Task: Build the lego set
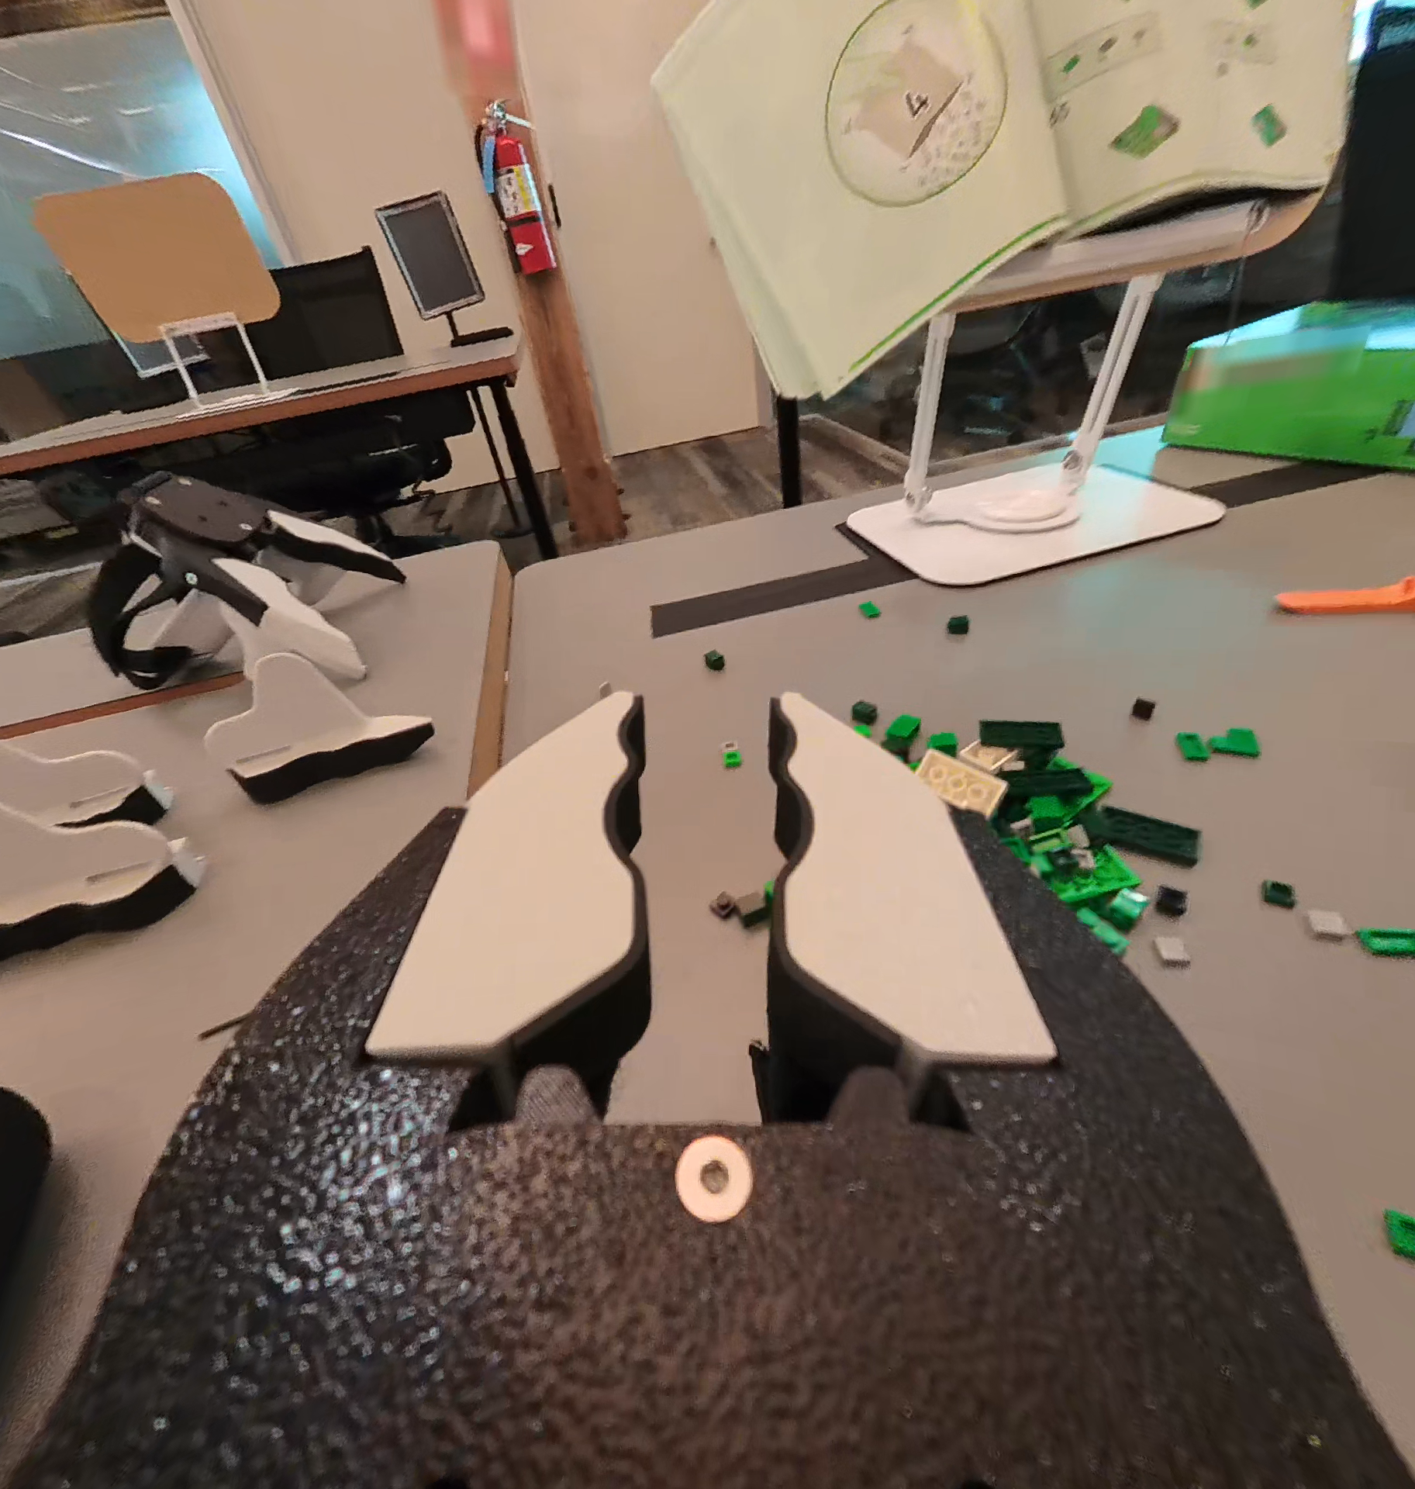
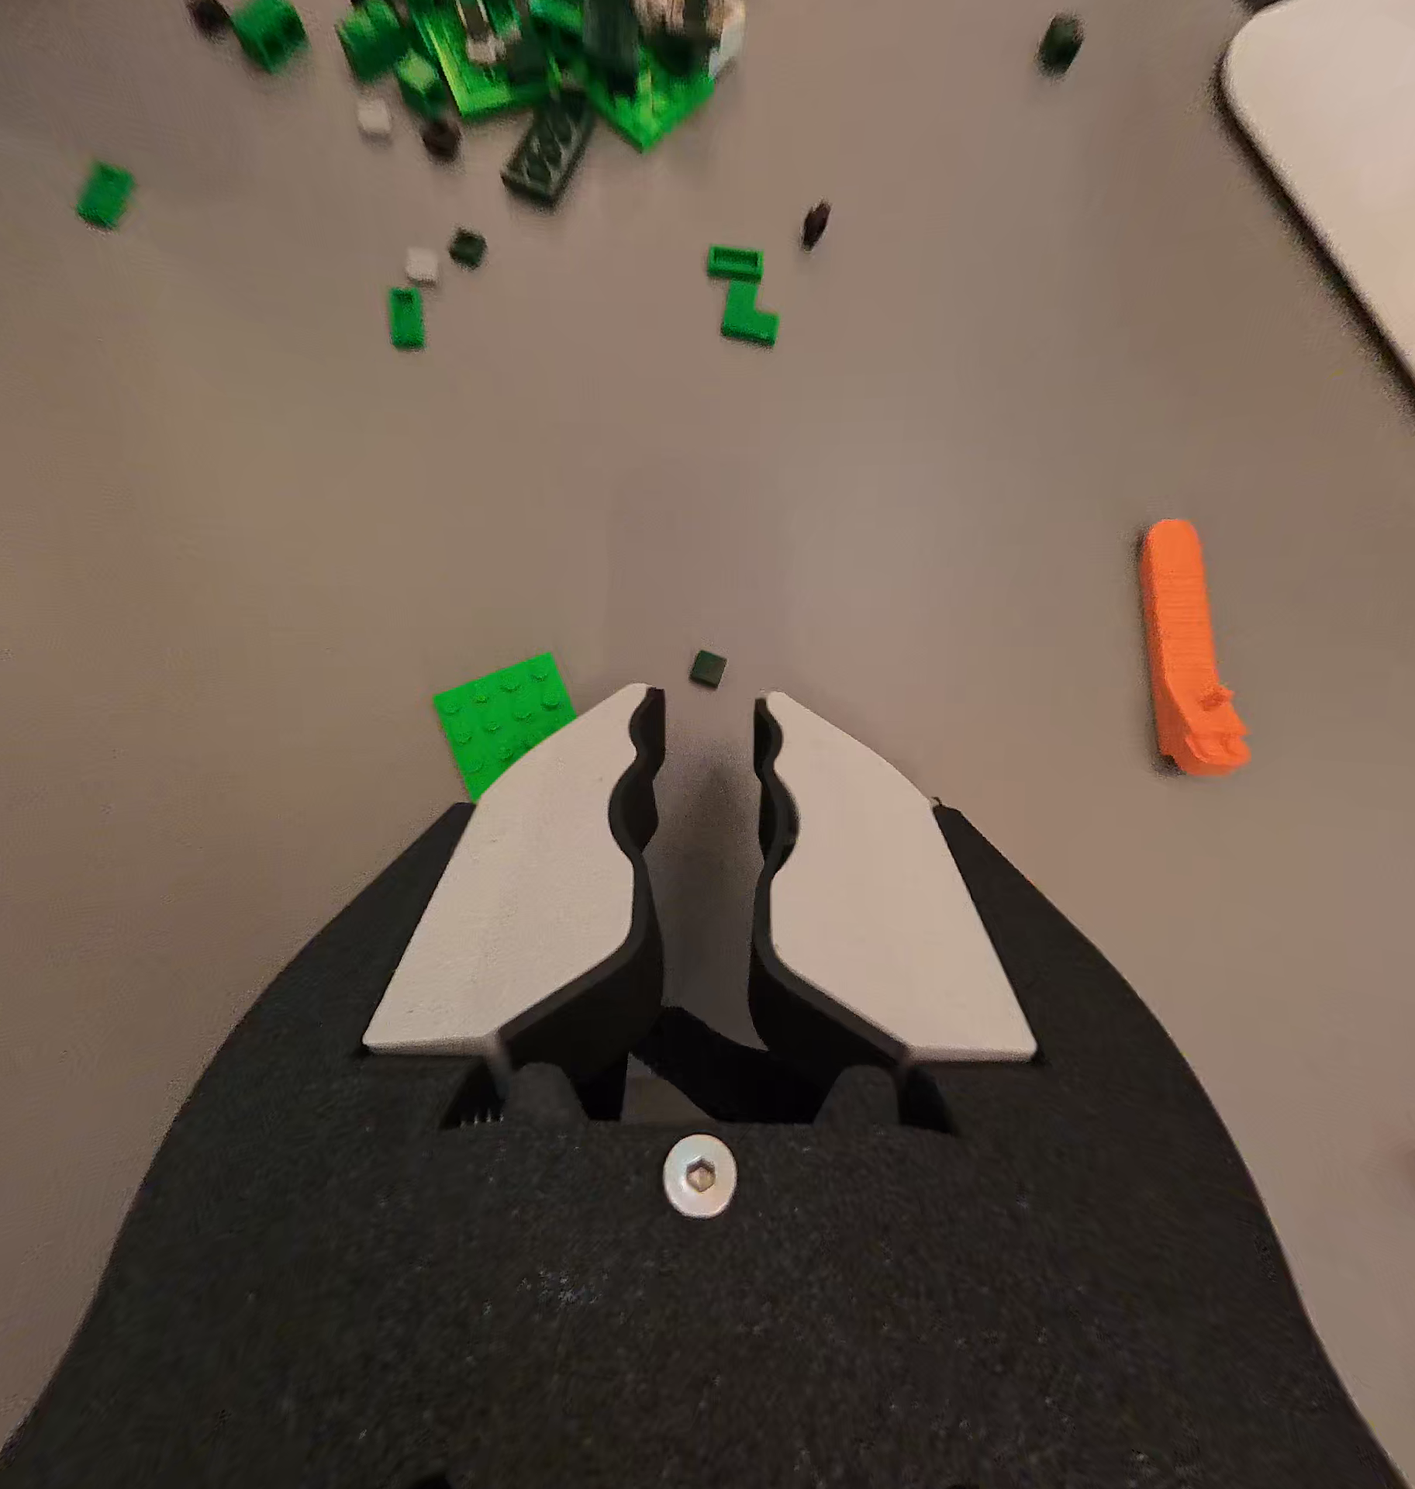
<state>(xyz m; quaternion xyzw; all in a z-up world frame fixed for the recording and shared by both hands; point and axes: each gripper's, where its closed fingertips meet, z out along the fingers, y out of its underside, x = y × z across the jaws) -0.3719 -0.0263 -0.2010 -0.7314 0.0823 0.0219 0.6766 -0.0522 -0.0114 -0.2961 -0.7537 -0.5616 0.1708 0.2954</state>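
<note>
Both tools are released and hold nothing: the left tool [image 1: 705,709] hovers beside the heap of green bricks [image 1: 1066,814] on the grey counter [image 1: 1171,1088]. The right tool [image 2: 709,703] hangs over a bright green plate [image 2: 498,717], with the orange brick separator [image 2: 1183,644] well to its right.

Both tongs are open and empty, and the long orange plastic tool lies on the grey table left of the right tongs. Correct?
Not quite. In the right wrist view the long orange plastic tool lies on the grey table to the right of the right tongs, not left. Both tongs, including the left tongs, are open and empty.
</note>
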